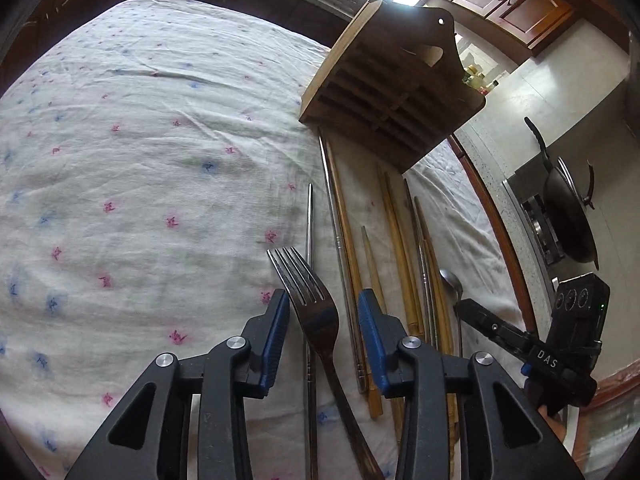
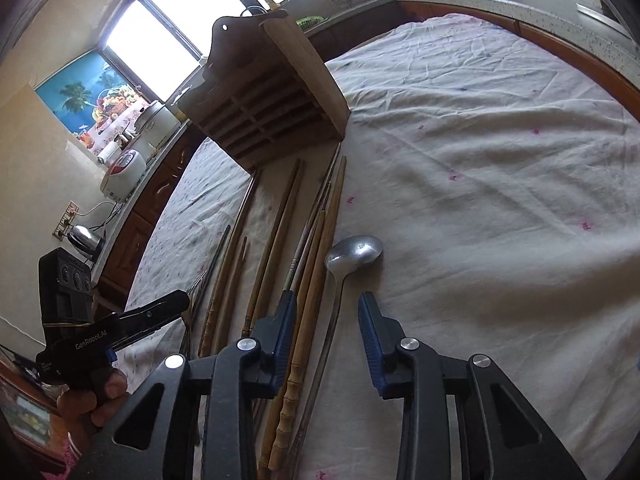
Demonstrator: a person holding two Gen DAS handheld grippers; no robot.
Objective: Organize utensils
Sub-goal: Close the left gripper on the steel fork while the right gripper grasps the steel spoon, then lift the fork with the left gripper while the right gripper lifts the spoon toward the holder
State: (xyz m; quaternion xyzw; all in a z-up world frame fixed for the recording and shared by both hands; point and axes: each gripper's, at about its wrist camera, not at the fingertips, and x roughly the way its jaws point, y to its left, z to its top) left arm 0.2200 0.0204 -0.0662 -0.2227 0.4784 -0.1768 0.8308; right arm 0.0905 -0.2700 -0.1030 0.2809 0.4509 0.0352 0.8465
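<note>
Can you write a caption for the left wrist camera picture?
Left gripper straddles a fork beside chopsticks and a wooden utensil holder.

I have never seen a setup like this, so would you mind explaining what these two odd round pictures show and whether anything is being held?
There is no robot: a person holds a two-finger gripper in each hand, and each carries a wide-angle camera looking along its fingers. One picture is from the left gripper, the other from the right gripper.

A flowered cloth covers the table. On it lie a fork, a spoon, a row of chopsticks and a wooden utensil holder with slots.

The fork lies between the left gripper's blue pads, and the spoon's handle lies between the right's. Gaps show on both sides, so nothing is gripped yet. In the right view you can also see a hand holding the left gripper.
</note>
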